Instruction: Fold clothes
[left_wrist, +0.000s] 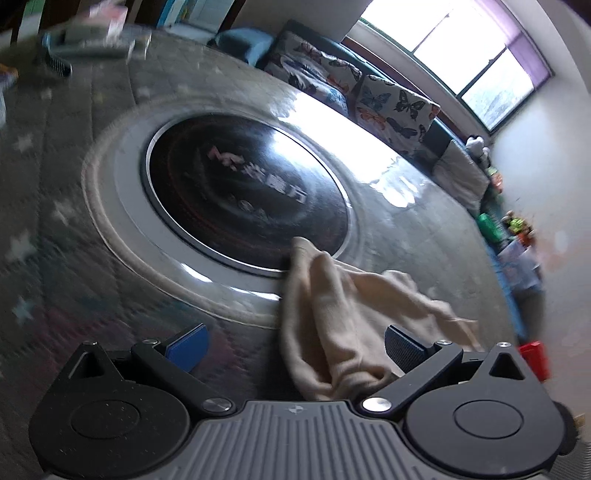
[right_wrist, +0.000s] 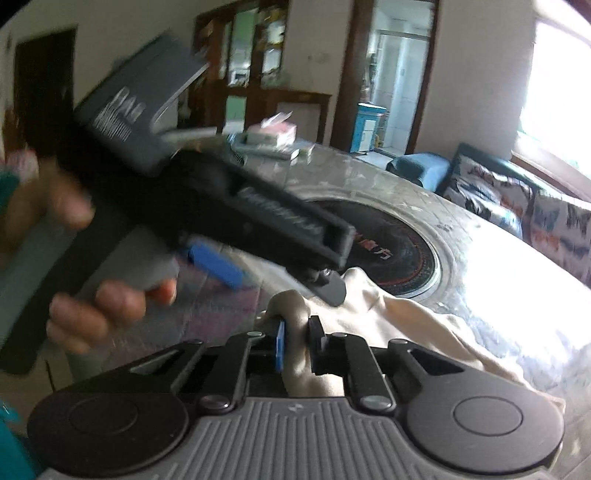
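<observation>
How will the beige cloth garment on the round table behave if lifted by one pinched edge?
The beige cloth garment will probably hang limp: it lies in soft creases and bunches between the right gripper fingers. It looks thin, so likely light. On the glossy table cover, the rest may drag easily.
</observation>
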